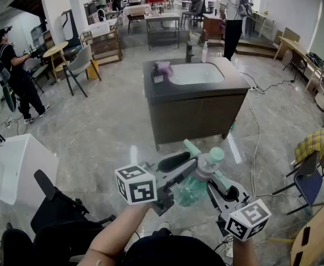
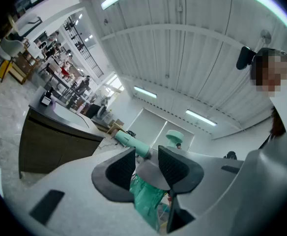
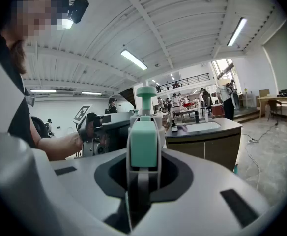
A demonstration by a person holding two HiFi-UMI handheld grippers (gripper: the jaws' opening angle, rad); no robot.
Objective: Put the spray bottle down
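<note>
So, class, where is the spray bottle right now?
The spray bottle is low centre in the head view, between left gripper and right gripper, before the sink cabinet.

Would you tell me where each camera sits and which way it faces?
Head view: on the person's head, looking steeply down at floor and sink cabinet; both forearms show.
Left gripper view: on the left gripper, looking along its fingers toward ceiling and cabinet; the person's head shows.
Right gripper view: on the right gripper, facing the cabinet; head and left forearm show.
All share the spray bottle.
</note>
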